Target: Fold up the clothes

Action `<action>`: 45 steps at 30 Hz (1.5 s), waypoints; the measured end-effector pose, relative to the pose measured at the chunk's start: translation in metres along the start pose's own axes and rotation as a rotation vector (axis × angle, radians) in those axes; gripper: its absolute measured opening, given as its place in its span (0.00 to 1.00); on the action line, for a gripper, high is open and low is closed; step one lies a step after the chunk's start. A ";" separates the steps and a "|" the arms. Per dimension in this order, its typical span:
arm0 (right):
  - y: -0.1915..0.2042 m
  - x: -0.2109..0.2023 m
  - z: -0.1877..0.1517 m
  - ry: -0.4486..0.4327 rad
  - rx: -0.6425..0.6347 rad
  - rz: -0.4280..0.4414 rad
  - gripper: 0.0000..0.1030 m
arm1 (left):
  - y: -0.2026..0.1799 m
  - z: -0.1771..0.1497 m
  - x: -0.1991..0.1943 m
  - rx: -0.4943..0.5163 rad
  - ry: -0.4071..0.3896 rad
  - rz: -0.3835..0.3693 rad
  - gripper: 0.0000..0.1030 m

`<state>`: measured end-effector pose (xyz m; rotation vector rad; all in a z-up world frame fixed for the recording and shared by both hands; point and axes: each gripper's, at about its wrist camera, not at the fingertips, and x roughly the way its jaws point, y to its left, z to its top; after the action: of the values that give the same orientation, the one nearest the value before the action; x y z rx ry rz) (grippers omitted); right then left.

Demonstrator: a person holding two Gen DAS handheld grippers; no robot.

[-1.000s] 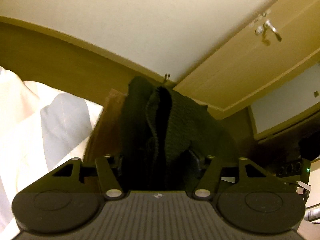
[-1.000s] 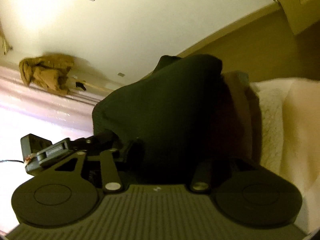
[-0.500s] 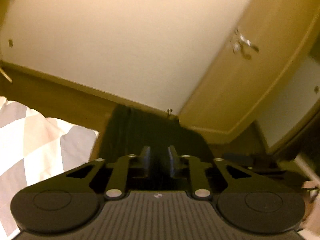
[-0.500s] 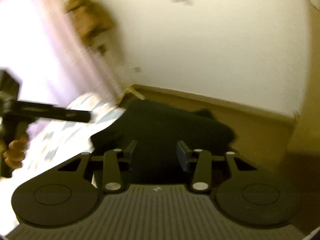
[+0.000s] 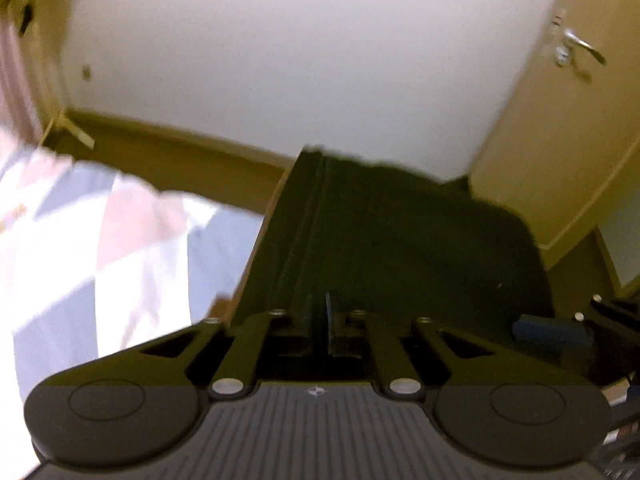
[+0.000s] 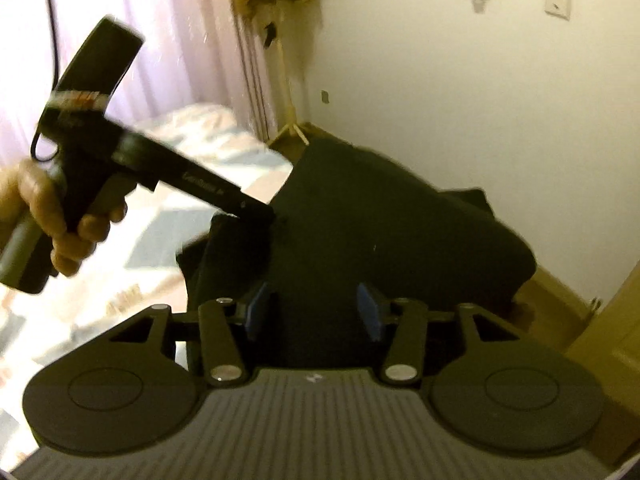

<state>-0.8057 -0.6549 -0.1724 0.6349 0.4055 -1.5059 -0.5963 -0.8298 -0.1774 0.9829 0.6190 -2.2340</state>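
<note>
Your left gripper (image 5: 325, 320) is pinched on the black garment (image 5: 400, 240). Your right gripper (image 6: 314, 312) is opening, its pads (image 6: 370, 312) either side of the cloth ahead, not pressing it.

My tongs work in a home bedroom. At nine o'clock lies a bed under a pale quilt of blue, pink and white patches (image 5: 100, 248); sheer pinkish-white curtains (image 6: 192, 40) hang at eleven o'clock. A cream wooden door with a silver lever handle (image 5: 576, 46) stands at two o'clock, and white wall switch plates (image 6: 557, 3) sit on the plain cream wall (image 5: 300, 52) above a brown wooden skirting board (image 5: 180, 140).
</note>
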 end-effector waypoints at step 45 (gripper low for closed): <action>0.143 -0.228 -0.023 0.021 0.255 -0.233 0.99 | -0.120 -0.110 -0.221 -0.150 0.051 0.202 0.98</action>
<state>-0.6711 -0.4681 -0.0313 0.8256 0.3137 -1.7919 -0.5079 -0.6006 -0.0544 0.9829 0.6689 -1.9620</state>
